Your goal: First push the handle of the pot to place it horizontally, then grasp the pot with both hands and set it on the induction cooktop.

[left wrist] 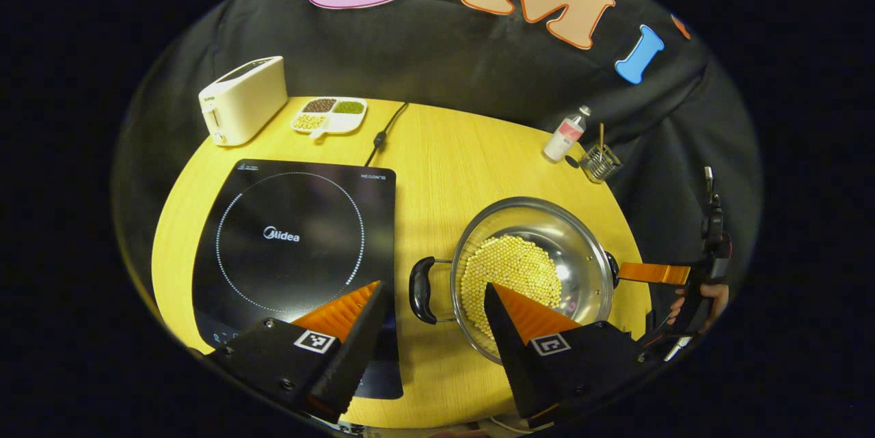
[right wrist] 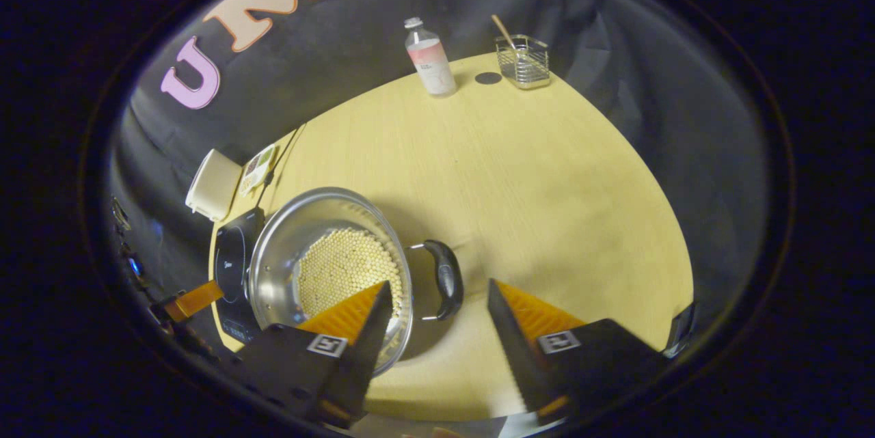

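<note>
While the pot (left wrist: 533, 274) sits on the yellow table (left wrist: 437, 151) just right of the induction cooktop (left wrist: 294, 247), I judge the handle-turning step done: its two black handles lie level, one toward each gripper. My left gripper (left wrist: 431, 329) hangs wide open, empty, over the near handle (left wrist: 420, 290). My right gripper (right wrist: 434, 322) is equally spread around the other handle (right wrist: 444, 279), touching nothing. Still ahead, I reckon: closing both, lifting, and setting the pot, with its pale beans (right wrist: 342, 267), on the cooktop.
</note>
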Demonstrator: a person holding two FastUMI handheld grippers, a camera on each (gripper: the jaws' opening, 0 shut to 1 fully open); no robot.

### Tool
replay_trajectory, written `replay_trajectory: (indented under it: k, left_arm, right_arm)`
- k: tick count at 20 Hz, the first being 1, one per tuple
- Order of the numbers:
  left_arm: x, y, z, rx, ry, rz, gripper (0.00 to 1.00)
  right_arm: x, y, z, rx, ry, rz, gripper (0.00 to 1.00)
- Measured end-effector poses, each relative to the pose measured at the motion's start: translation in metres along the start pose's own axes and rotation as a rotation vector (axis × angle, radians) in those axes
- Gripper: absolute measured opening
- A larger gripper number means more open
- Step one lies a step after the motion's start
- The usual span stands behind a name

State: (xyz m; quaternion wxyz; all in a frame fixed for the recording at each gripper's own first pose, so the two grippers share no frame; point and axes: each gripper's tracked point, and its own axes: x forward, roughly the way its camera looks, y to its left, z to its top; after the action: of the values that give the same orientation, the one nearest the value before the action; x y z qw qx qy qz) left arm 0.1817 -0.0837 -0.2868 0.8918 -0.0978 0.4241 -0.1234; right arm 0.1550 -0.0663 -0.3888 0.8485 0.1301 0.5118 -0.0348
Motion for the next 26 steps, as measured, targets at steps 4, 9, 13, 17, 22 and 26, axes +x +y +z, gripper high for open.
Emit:
replay_trajectory:
  k: [4, 9, 13, 17, 22, 26]
  left_arm:
    - [0.017, -0.002, -0.008, -0.005, 0.049, -0.035, 0.84]
    - [0.046, 0.002, -0.019, -0.007, 0.11, -0.045, 0.83]
    - [0.064, -0.002, -0.03, -0.011, 0.173, -0.069, 0.79]
    - [0.079, -0.003, -0.029, 0.047, 0.202, -0.05, 0.75]
    - [0.098, -0.005, -0.036, 0.079, 0.252, -0.033, 0.74]
    - [0.105, -0.006, -0.038, 0.061, 0.28, -0.04, 0.65]
  right_arm:
    - [0.013, 0.005, -0.006, -0.026, 0.034, -0.018, 0.83]
    - [0.036, 0.006, -0.013, -0.028, 0.097, -0.024, 0.93]
    - [0.052, 0.01, -0.017, -0.033, 0.138, -0.025, 0.8]
    - [0.063, 0.013, -0.02, -0.04, 0.163, -0.024, 0.88]
    - [0.075, -0.004, -0.026, -0.079, 0.19, -0.082, 0.79]
    - [0.078, -0.007, -0.027, -0.055, 0.212, -0.053, 0.67]
